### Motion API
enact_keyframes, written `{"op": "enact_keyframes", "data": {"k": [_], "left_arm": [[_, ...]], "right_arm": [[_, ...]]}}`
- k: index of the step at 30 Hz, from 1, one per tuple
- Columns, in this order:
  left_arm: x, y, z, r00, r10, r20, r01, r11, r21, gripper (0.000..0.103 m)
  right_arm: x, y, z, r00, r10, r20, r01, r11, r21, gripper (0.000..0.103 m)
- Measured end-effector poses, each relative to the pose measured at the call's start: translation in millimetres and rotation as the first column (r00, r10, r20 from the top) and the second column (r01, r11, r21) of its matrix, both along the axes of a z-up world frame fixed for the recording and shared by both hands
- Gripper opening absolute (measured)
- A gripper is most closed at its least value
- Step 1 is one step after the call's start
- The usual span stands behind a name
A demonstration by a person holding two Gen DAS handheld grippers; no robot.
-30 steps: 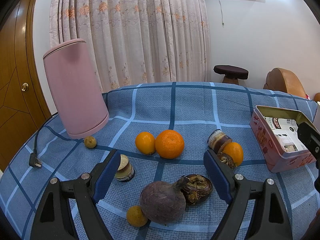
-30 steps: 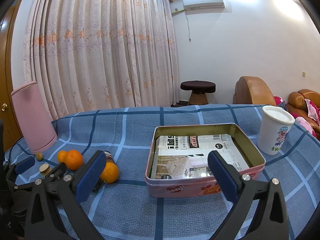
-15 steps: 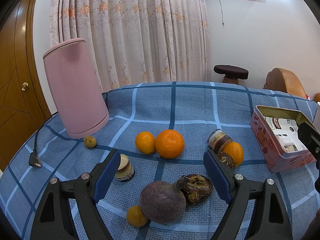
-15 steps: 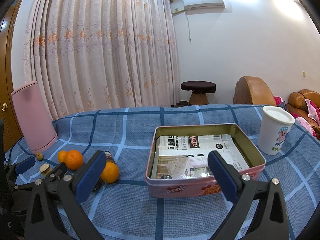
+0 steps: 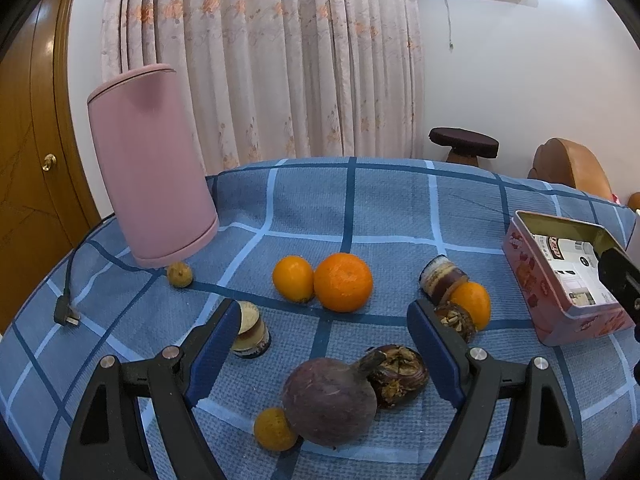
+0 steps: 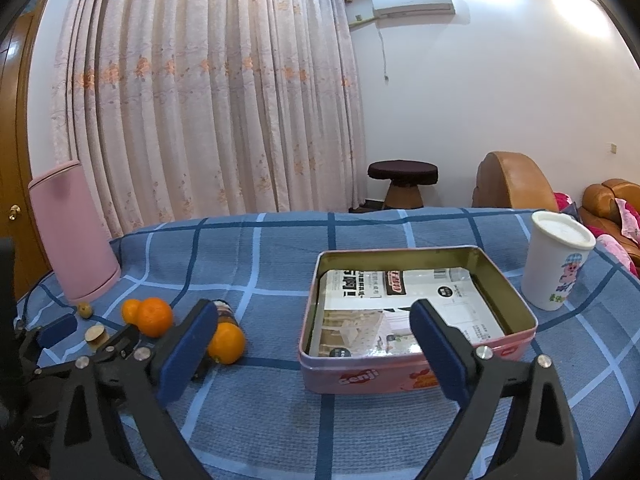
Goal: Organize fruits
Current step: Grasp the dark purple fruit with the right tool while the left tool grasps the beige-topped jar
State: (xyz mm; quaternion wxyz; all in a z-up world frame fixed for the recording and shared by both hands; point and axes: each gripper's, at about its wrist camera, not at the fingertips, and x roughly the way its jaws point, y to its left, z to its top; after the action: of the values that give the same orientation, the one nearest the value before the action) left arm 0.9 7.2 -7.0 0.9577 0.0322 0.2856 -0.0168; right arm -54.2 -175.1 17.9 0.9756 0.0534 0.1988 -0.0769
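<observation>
Honestly nothing has changed over the last second: both grippers sit exactly where they were. The left gripper (image 5: 324, 344) hovers with jaws spread wide and empty, the dark purple root (image 5: 330, 400) right between them, the big orange (image 5: 343, 282) just behind that root. The right gripper (image 6: 314, 354) is spread and empty too, facing the pink tin (image 6: 400, 378). So I'd say sorting hasn't started; all the fruit lies left of the tin.

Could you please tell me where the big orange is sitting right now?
In the left wrist view the big orange rests mid-table on the blue checked cloth, touching a smaller orange on its left, beyond the open left gripper.
</observation>
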Motion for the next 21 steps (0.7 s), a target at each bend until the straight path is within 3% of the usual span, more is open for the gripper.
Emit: {"op": "enact_keyframes", "data": {"k": [8,14,18,21], "left_arm": [[-8,16,0,1.0,0.015,-0.023,-0.014,1.0,0.018,0.086],[-28,66,3,0.997,0.052,-0.05,-0.051,0.998,0.022,0.086],[-35,90,-5,0.992,0.081,-0.099,-0.077,0.996,0.043,0.086],[-38,97,-12,0.989,0.062,-0.134,-0.057,0.998,0.037,0.086]], "right_arm": [[5,6,-5,0.997,0.074,-0.023,-0.074,0.997,0.021,0.092],[18,21,-18,0.968,0.228,-0.103,-0.221,0.973,0.071,0.086],[26,44,-32,0.916,0.363,-0.169,-0.349,0.931,0.107,0.076],[30,67,-44,0.853,0.47,-0.226,-0.45,0.883,0.136,0.071]]}}
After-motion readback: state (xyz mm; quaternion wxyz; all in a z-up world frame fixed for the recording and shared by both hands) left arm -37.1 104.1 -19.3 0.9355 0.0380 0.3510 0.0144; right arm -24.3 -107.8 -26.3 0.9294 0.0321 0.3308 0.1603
